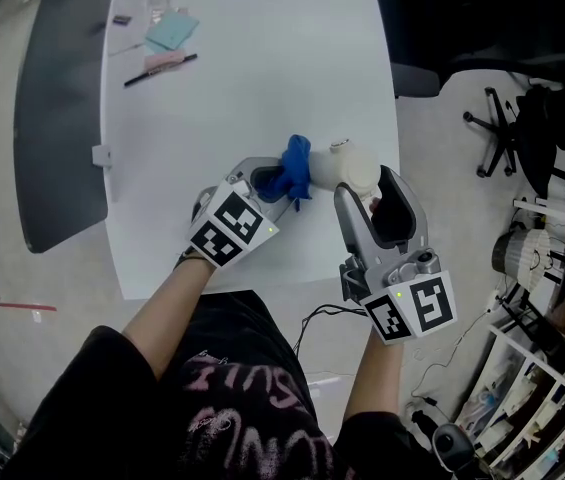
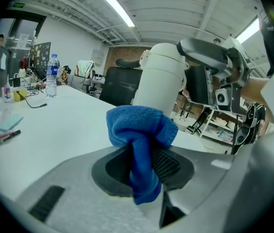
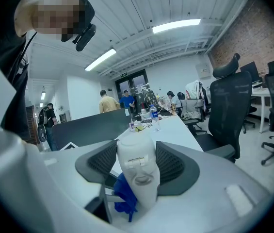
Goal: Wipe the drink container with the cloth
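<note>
A white drink container (image 1: pixel 347 166) is held above the near edge of the white table (image 1: pixel 252 98), and my right gripper (image 1: pixel 367 196) is shut on it; the container (image 3: pixel 137 176) fills the space between the dark pads (image 3: pixel 171 162) in the right gripper view. My left gripper (image 1: pixel 280 183) is shut on a bunched blue cloth (image 1: pixel 292 171). In the left gripper view the cloth (image 2: pixel 140 139) sticks up from the jaws and presses against the container (image 2: pixel 160 79). The cloth (image 3: pixel 125 194) also shows beside the container's lower end in the right gripper view.
Pens and a teal card (image 1: pixel 171 30) lie at the far end of the table. A dark partition (image 1: pixel 60 108) runs along its left side. Black office chairs (image 1: pixel 462 28) and a cluttered wire shelf (image 1: pixel 547 368) stand to the right. A water bottle (image 2: pixel 52 75) stands far back.
</note>
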